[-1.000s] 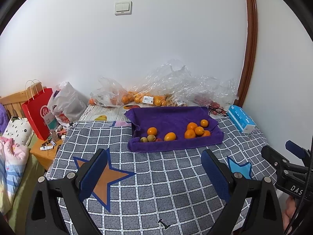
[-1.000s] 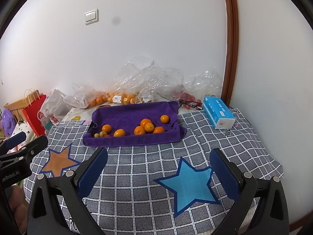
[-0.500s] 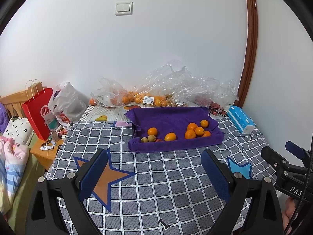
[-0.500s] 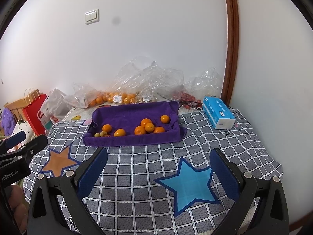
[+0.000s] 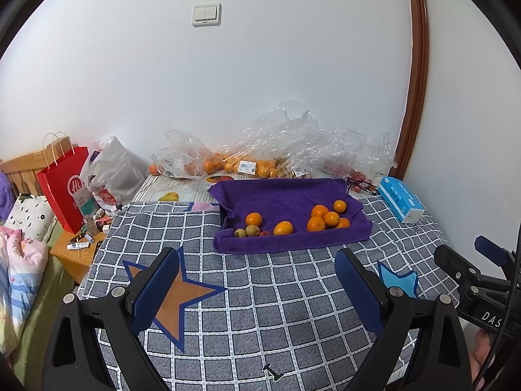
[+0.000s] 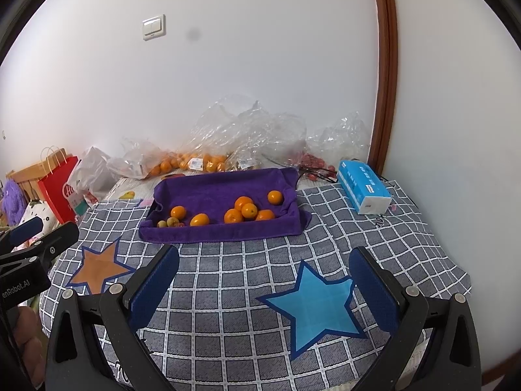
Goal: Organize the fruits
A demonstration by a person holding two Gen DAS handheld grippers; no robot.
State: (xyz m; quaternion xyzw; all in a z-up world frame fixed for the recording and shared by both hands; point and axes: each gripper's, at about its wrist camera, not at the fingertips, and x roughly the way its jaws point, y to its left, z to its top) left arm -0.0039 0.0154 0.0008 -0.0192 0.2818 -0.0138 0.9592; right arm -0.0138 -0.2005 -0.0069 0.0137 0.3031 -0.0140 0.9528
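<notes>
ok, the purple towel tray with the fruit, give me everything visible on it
The purple towel tray is a shallow rectangular container draped in soft purple terry cloth, its rim edges raised and its front flap spilling onto the checked tablecloth. It sits flat at the table's far side, in front of the clear plastic bags. Inside lie seven oranges and a few small greenish fruits at its left front. Neither claw touches it.

Right gripper [image 6: 263, 280] jaws wide over checked cloth [image 6: 228, 280], oranges [image 6: 247, 210] in purple-lined tray [image 6: 208, 234]
</notes>
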